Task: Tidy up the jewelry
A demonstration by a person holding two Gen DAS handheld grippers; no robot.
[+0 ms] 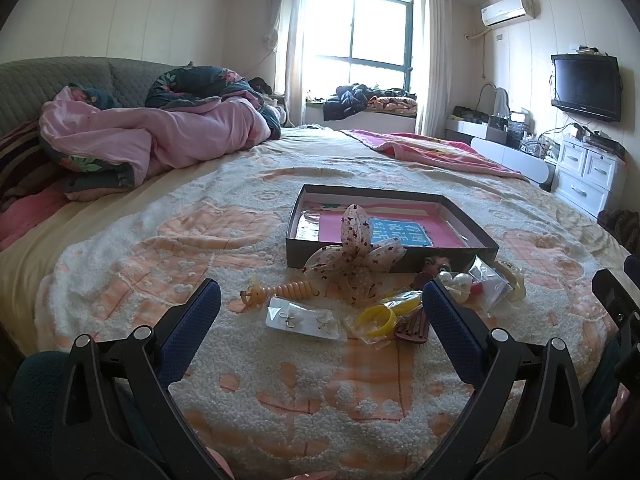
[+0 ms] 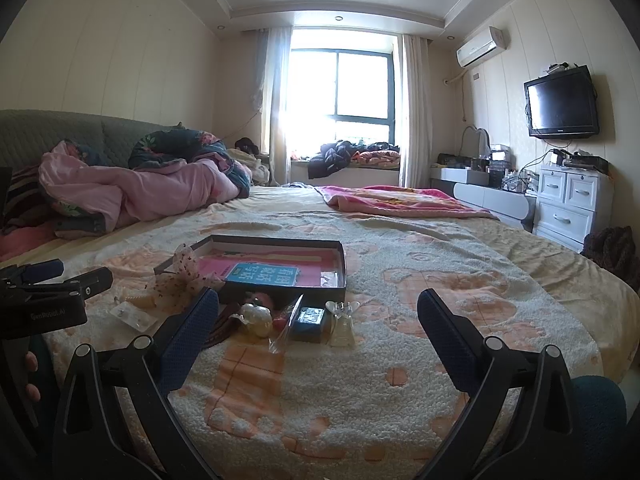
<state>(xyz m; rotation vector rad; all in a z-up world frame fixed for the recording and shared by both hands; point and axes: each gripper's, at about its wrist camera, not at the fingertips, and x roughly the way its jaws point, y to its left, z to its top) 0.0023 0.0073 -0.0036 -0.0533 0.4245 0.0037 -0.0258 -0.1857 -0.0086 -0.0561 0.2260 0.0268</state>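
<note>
Two empty grippers, left gripper (image 1: pixel 320 312) and right gripper (image 2: pixel 318 320).

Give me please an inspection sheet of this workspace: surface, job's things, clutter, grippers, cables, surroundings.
Surface: bed with peach and white textured blanket.
Job's things: open shallow box with pink lining; in front of it a spotted fabric bow, earring card, yellow bangles, orange spiral hair tie, pearl piece.
Clutter: crumpled pink quilt near the headboard.
Grippers: left gripper open and empty; right gripper open and empty.
Cables: tangled wires on the dresser.
Surroundings: window, wall television, air conditioner.
</note>
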